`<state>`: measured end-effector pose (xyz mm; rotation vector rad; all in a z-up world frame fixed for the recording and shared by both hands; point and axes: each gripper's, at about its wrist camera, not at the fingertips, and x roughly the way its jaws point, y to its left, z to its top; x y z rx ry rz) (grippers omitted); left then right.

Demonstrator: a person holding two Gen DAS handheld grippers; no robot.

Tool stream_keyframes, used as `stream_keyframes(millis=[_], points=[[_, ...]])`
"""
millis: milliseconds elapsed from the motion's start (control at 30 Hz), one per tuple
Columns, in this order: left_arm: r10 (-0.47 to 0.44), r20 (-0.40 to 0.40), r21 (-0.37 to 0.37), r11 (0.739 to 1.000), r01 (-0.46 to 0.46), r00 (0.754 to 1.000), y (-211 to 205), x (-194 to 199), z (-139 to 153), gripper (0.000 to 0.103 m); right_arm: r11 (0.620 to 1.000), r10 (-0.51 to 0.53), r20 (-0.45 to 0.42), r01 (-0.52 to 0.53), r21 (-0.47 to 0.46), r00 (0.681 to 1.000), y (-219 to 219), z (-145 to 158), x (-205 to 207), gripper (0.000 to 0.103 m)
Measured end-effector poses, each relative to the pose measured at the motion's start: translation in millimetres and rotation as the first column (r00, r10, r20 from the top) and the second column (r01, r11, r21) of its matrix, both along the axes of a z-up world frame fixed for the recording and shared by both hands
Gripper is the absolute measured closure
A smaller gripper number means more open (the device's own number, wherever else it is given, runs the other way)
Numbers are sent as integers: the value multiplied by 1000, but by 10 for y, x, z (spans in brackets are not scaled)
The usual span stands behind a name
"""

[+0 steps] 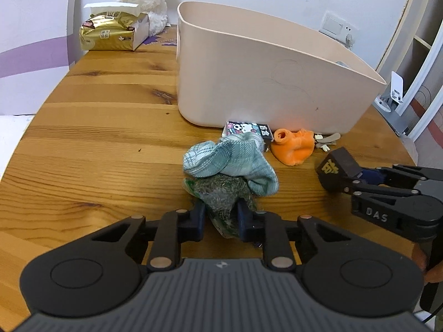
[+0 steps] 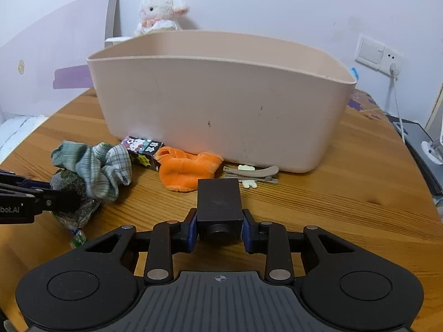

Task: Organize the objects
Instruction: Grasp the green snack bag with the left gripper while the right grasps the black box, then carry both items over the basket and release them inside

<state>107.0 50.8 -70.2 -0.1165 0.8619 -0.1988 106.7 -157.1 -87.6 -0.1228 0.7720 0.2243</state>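
My left gripper is shut on a clear bag of dark green dried leaves, low over the wooden table. A pale blue-green checked sock lies crumpled on top of the bag. My right gripper is shut on a dark brown square box with gold characters, also seen from the left wrist as the box. Behind them stands a large beige plastic tub. Against its base lie a small cartoon-printed box, an orange plush piece and beige hair clips.
A gold tissue pack and a white plush lamb sit at the far back of the table. A wall socket with a plugged cable is at the right. Grey equipment stands off the table's right edge.
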Motion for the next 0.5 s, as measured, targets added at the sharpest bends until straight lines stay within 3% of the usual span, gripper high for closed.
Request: stream_keyframes(millis=[233, 500], points=[[-17, 34, 45, 999, 15, 999, -34, -281, 152, 79, 1000, -5, 58, 4, 16, 998, -117, 254, -364, 74], [-19, 133, 77, 997, 9, 991, -31, -615, 502, 79, 999, -23, 143, 19, 28, 989, -237, 571, -657, 74]])
